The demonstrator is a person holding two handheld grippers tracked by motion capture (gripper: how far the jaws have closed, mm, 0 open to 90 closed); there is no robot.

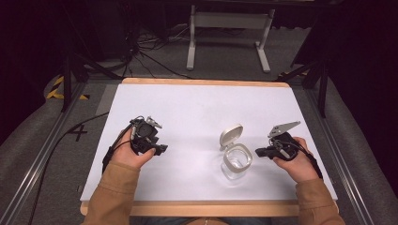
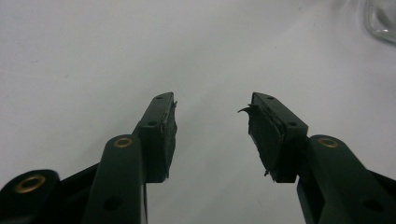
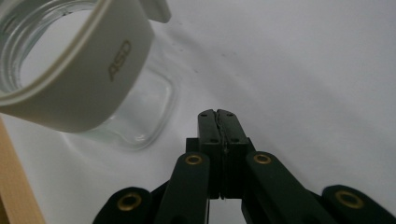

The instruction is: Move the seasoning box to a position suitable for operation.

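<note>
A clear glass jar [image 1: 236, 161] with a cream collar and a flipped-up cream lid [image 1: 231, 135] stands upright on the white table [image 1: 197, 112], right of centre. My right gripper [image 1: 259, 152] is just right of the jar, pointing at it, jaws pressed together with nothing between them. In the right gripper view the shut gripper [image 3: 217, 114] sits close to the jar [image 3: 74, 70], apart from it. My left gripper [image 1: 163, 148] is held at the table's left, well away from the jar. In the left gripper view the gripper [image 2: 212, 105] is open over bare table.
The table's wooden front edge [image 1: 211, 207] lies close to the person's sleeves. Black frame rails [image 1: 42, 154] run along both sides. Cables and a white stand [image 1: 230, 28] sit on the floor beyond the far edge. A corner of the jar [image 2: 380, 18] shows at the upper right of the left gripper view.
</note>
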